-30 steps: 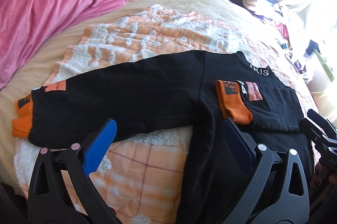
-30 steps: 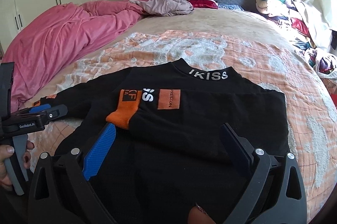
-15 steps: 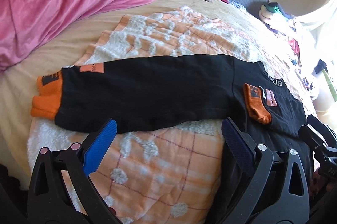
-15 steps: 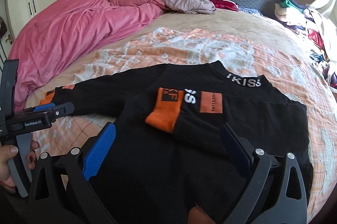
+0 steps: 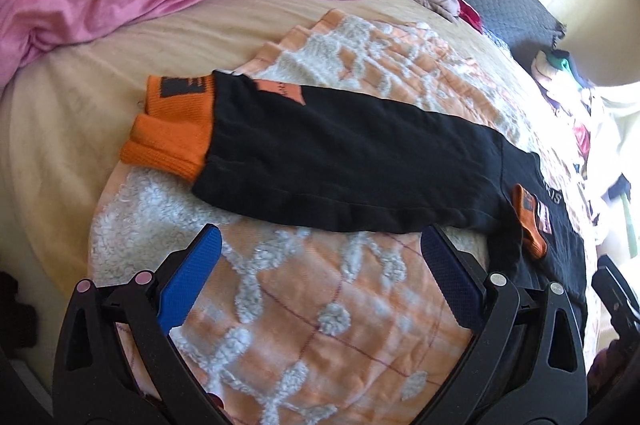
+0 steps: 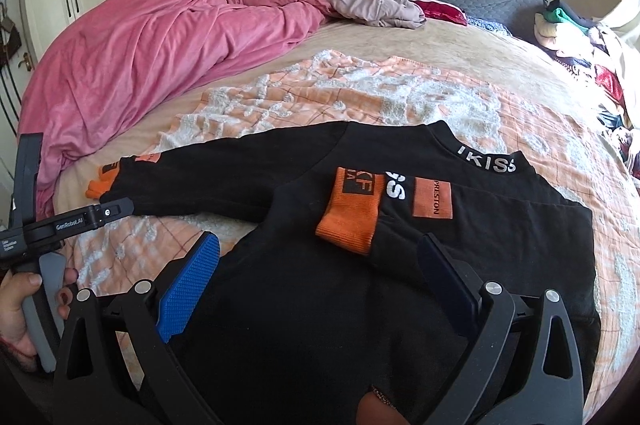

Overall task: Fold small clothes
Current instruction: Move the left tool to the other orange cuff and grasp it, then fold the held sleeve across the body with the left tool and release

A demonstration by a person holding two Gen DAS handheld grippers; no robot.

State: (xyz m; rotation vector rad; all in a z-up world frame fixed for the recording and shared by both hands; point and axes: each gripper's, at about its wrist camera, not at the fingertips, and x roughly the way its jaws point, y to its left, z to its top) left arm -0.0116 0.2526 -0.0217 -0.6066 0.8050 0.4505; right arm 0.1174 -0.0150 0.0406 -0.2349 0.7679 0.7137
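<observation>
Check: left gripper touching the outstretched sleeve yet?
Apart. Left wrist view: the left gripper is open, with bare blanket between its fingertips and the sleeve.

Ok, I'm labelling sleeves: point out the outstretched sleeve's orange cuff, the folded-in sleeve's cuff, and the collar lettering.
outstretched sleeve's orange cuff [image 5: 172, 129], left wrist view, on the ribbed orange knit.
folded-in sleeve's cuff [image 6: 350, 213], right wrist view, mid-cuff.
collar lettering [image 6: 486, 161], right wrist view, on the white letters.

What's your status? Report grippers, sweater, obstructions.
Left gripper open, empty, facing the outstretched sleeve. Right gripper open, empty, over the black sweater. Other sleeve lies folded across the chest. Nothing blocking.
</observation>
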